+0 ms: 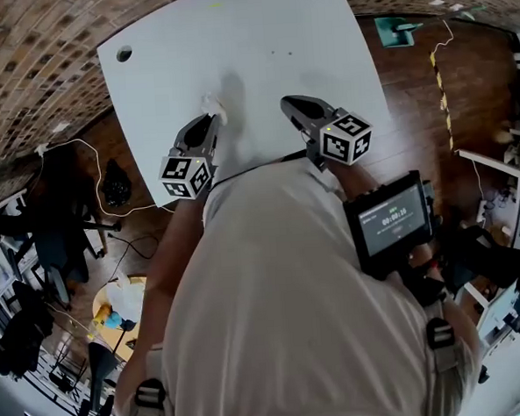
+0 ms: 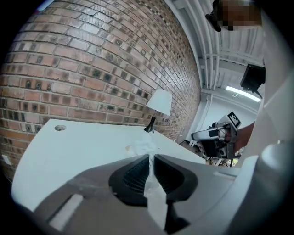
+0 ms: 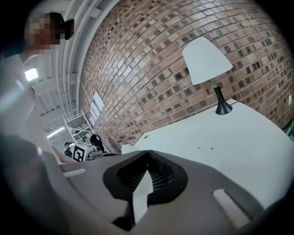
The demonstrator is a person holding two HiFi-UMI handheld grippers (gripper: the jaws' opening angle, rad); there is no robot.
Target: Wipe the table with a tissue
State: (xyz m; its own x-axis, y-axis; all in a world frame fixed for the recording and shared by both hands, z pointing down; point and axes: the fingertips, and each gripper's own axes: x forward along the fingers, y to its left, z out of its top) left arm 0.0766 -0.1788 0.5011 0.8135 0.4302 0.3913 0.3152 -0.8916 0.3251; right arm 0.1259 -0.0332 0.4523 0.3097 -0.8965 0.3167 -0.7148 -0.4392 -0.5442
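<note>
A crumpled white tissue [image 1: 211, 104] rests on the white table [image 1: 258, 36] near its front edge. My left gripper [image 1: 211, 118] is shut on the tissue, which shows as a strip between the pads with a wad [image 2: 143, 148] bunched past the tips of the left gripper [image 2: 150, 157]. My right gripper [image 1: 287, 102] hovers over the table a little to the right of the left one. In the right gripper view the right gripper [image 3: 148, 153] has its jaws closed together with nothing between them. A few small specks [image 3: 212, 148] lie on the table [image 3: 239, 137] ahead of it.
A white-shaded lamp [image 3: 206, 59] on a black base stands at the table's far edge, by the brick wall [image 2: 92, 59]. A cable hole [image 1: 124, 54] sits in the far left corner. A chair and cables [image 1: 67, 214] are on the floor to the left.
</note>
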